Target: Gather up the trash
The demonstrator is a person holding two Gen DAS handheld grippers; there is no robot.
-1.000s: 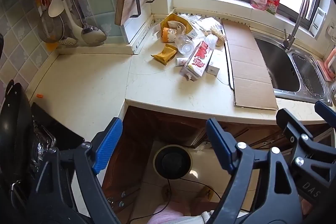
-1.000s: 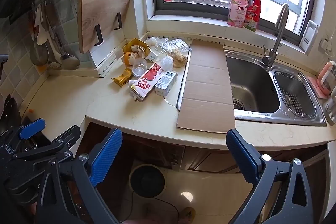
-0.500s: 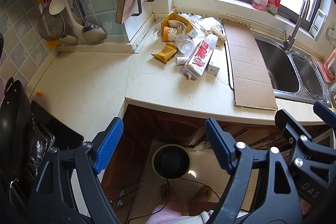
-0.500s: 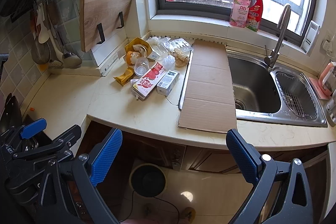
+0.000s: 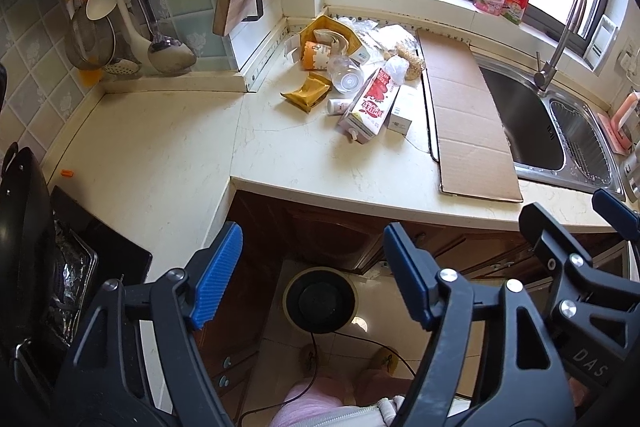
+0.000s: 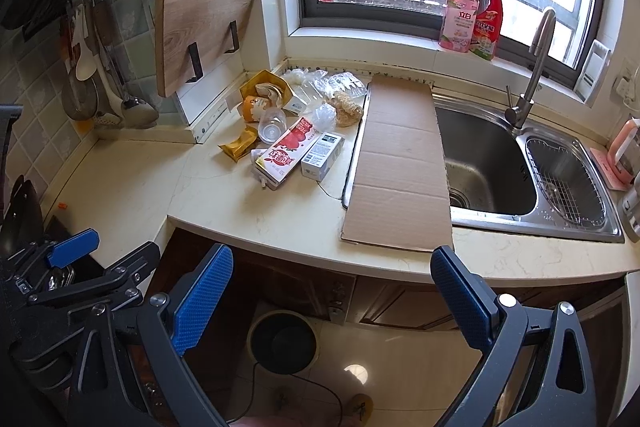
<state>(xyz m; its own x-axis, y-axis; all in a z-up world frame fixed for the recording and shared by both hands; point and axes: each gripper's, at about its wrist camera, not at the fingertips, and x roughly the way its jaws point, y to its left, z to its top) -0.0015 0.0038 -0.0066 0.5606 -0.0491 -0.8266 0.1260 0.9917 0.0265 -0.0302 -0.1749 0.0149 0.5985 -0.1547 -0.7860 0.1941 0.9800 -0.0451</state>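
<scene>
A pile of trash lies at the back of the counter: a red and white carton (image 5: 370, 107) (image 6: 284, 155), a small white box (image 5: 402, 107) (image 6: 322, 155), a yellow wrapper (image 5: 306, 93) (image 6: 238, 145), a clear plastic cup (image 5: 346, 79) (image 6: 272, 121), an orange cup (image 5: 316, 51) and plastic bags (image 6: 340, 85). A flat cardboard sheet (image 5: 464, 115) (image 6: 400, 163) lies beside it. A round black bin (image 5: 320, 301) (image 6: 284, 341) stands on the floor below. My left gripper (image 5: 310, 275) and right gripper (image 6: 332, 303) are open and empty, held in front of the counter edge above the bin.
A steel sink (image 6: 488, 163) with a tap (image 6: 528, 83) is to the right. A wooden cutting board (image 6: 200, 27) and hanging utensils (image 5: 120, 11) are on the left wall. A black pan (image 5: 20, 247) sits on the stove at far left. Bottles (image 6: 476, 15) stand on the windowsill.
Both grippers have drifted slightly, so the view has shifted a little. Nothing was taken hold of and the trash has not moved.
</scene>
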